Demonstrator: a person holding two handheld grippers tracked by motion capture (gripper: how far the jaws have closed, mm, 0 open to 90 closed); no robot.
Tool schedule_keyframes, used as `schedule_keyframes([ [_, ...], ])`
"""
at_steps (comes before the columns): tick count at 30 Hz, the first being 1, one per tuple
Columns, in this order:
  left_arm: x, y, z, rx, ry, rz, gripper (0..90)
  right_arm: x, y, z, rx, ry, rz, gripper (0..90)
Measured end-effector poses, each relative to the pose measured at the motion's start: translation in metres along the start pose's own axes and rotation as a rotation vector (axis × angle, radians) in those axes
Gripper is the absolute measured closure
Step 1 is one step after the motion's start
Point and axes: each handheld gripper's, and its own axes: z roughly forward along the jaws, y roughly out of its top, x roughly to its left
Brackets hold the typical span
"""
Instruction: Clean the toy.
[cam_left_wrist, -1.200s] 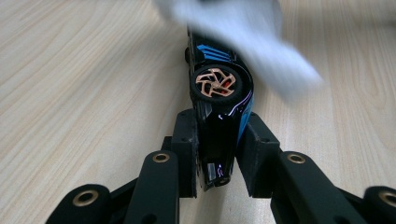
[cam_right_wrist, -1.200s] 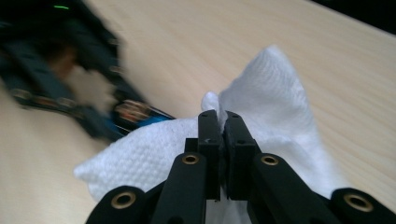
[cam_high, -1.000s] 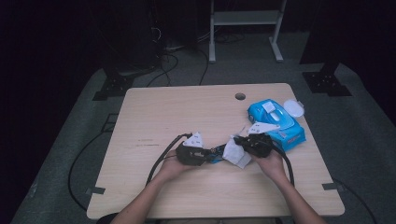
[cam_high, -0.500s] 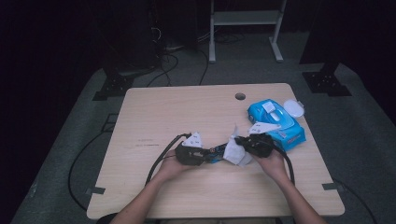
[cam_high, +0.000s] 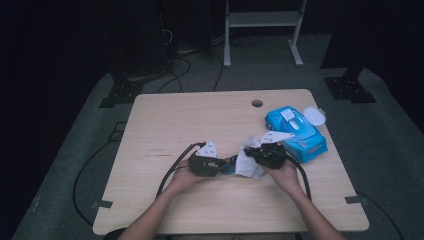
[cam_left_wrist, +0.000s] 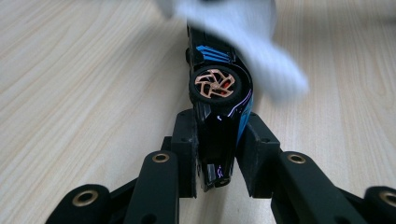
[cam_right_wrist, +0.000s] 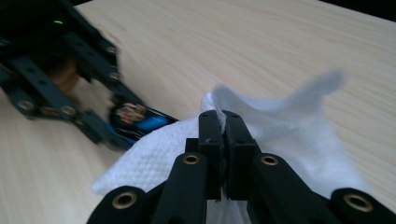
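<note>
In the high view, just below the middle of the frame, we hold the left gripper (cam_high: 220, 165) and the right gripper (cam_high: 256, 152) close together over the wooden table (cam_high: 190, 120), tips facing each other. Between them lies a toy car (cam_high: 230, 162), black with blue trim, and over its right end hangs a white wipe (cam_high: 247, 165). In the left gripper view, our left gripper (cam_left_wrist: 219, 144) clamps its jaws on the toy car (cam_left_wrist: 219, 93) at lower centre; the car stands on its side, one copper-spoked wheel facing the camera, and the blurred wipe (cam_left_wrist: 261, 42) covers its far end at the top of the frame. In the right gripper view, our right gripper (cam_right_wrist: 223, 135) pinches the wipe (cam_right_wrist: 280, 121) tight at lower centre, the cloth spreading to both sides; the car (cam_right_wrist: 140, 119) and the left gripper's fingers (cam_right_wrist: 88, 123) sit at left. At the right of the high view, a blue pack of wipes (cam_high: 295, 132) lies beyond our right hand.
</note>
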Motion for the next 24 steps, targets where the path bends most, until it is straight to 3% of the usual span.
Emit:
schedule_keyframes([
  [3,0.0,0.0,0.0,0.001,0.003,0.0,69.8,0.014,0.007,0.015,-0.002,0.074,-0.005,86.4],
  [5,0.002,-0.001,-0.002,0.003,0.007,0.003,69.8,0.024,0.011,0.021,-0.001,0.096,-0.038,86.4],
  [7,0.003,-0.002,-0.003,0.004,0.01,0.001,69.8,0.023,0.012,0.021,0.004,0.082,-0.049,86.4],
  [9,0.004,-0.002,-0.003,0.0,0.01,0.004,69.8,0.015,0.009,0.016,0.014,0.038,-0.058,86.4],
  [12,0.005,-0.003,-0.003,-0.001,0.011,0.007,69.8,-0.005,0.004,0.001,0.014,-0.022,-0.025,86.5],
  [15,0.006,-0.003,-0.003,0.003,0.015,0.006,69.6,-0.019,-0.002,-0.01,0.02,-0.037,0.021,86.4],
  [18,0.009,-0.002,-0.008,-0.024,0.036,-0.016,69.5,-0.021,-0.006,-0.014,0.016,-0.055,0.017,86.4],
  [24,0.011,-0.004,-0.009,-0.025,0.036,-0.014,69.6,-0.013,-0.003,-0.01,0.018,-0.048,0.0,86.6],
])
